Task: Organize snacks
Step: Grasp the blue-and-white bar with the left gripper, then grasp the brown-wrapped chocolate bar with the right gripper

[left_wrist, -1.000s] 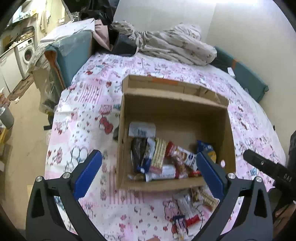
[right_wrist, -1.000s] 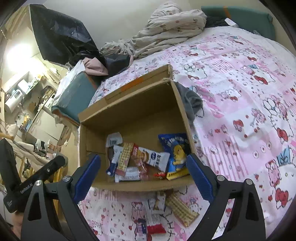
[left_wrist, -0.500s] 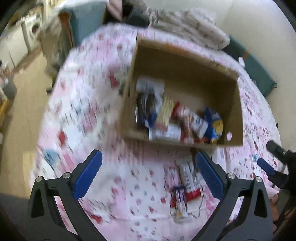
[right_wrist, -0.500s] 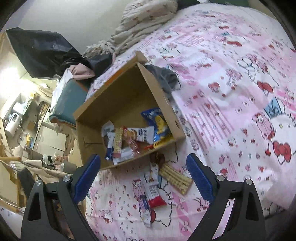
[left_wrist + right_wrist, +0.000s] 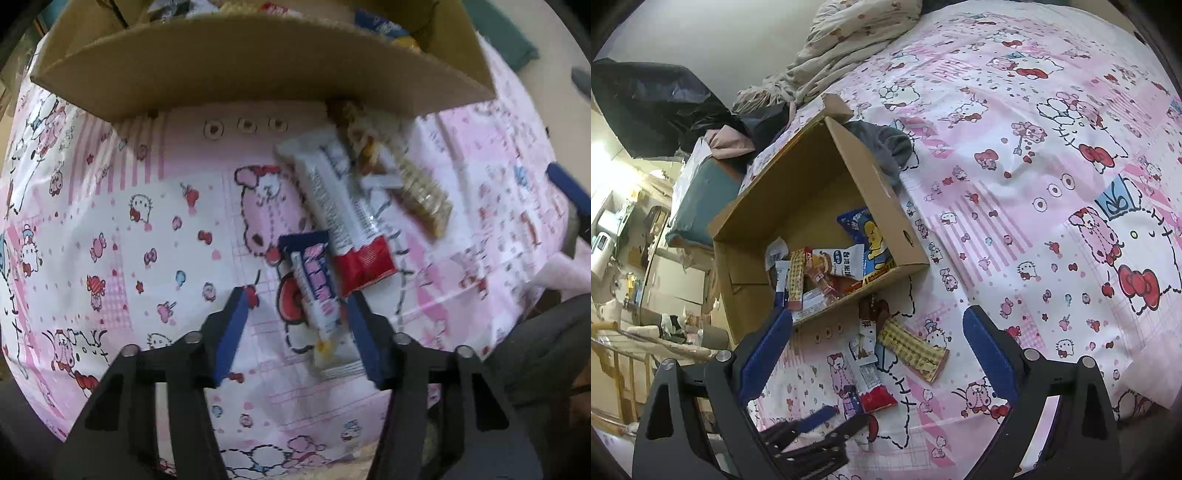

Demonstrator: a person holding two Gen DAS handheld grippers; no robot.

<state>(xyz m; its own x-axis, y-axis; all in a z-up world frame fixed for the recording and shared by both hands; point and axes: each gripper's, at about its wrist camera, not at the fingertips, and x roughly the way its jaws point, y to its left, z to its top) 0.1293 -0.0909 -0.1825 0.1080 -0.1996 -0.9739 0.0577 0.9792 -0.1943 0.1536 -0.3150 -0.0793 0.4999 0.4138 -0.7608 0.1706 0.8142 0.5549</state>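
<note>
In the left wrist view, the left gripper (image 5: 297, 306) is low over the pink bedsheet (image 5: 122, 229) with its jaws spread, bracketing the blue-and-white snack bar (image 5: 316, 291) that lies flat between them closer to the right finger, apparently lined up for a pickup; the red-ended white packet (image 5: 347, 221) and wafer pack (image 5: 421, 188) lie just beyond, against the cardboard box (image 5: 258, 62). In the right wrist view, the right gripper (image 5: 879, 350) hangs higher, jaws wide and empty, probably waiting its turn, with the loose snacks below it and the box, already part filled, beyond to its left.
</note>
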